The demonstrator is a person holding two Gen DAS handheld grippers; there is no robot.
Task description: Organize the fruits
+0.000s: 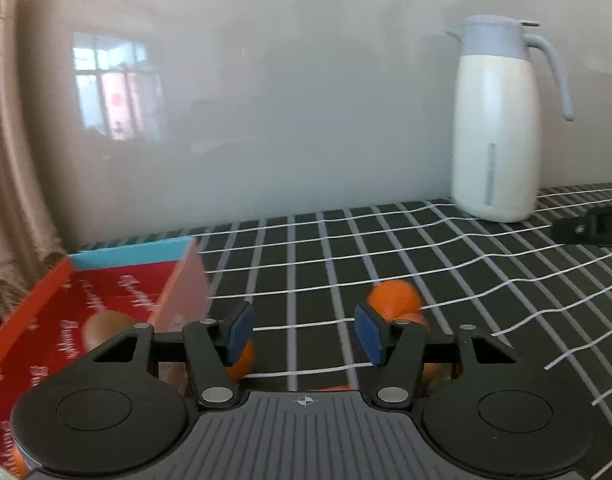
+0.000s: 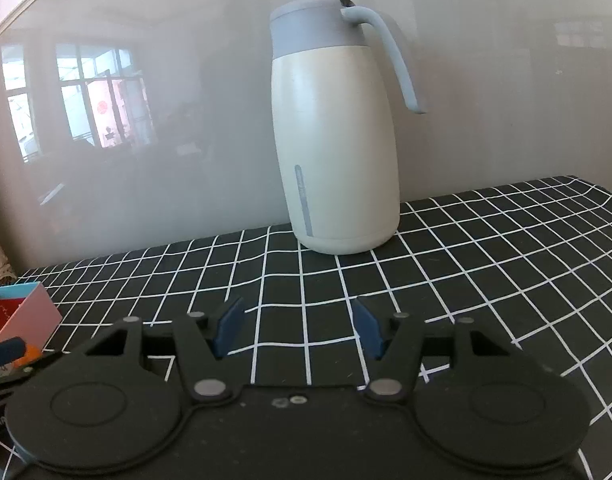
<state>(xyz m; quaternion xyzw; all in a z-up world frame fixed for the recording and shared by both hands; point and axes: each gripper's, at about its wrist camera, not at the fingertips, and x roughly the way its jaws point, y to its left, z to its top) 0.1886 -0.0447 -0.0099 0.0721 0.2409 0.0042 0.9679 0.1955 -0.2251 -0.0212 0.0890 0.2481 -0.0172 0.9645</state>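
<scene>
While both grippers, left (image 1: pixel 303 334) and right (image 2: pixel 298 330), stand parted and empty, oranges (image 1: pixel 394 300) lie beside the left's pads (box (image 1: pixel 105 312) nearby).

Both wrist views look low across the checked tablecloth (image 1: pixel 466 264) toward the wall, sharing the jug (image 2: pixel 334 140).
</scene>
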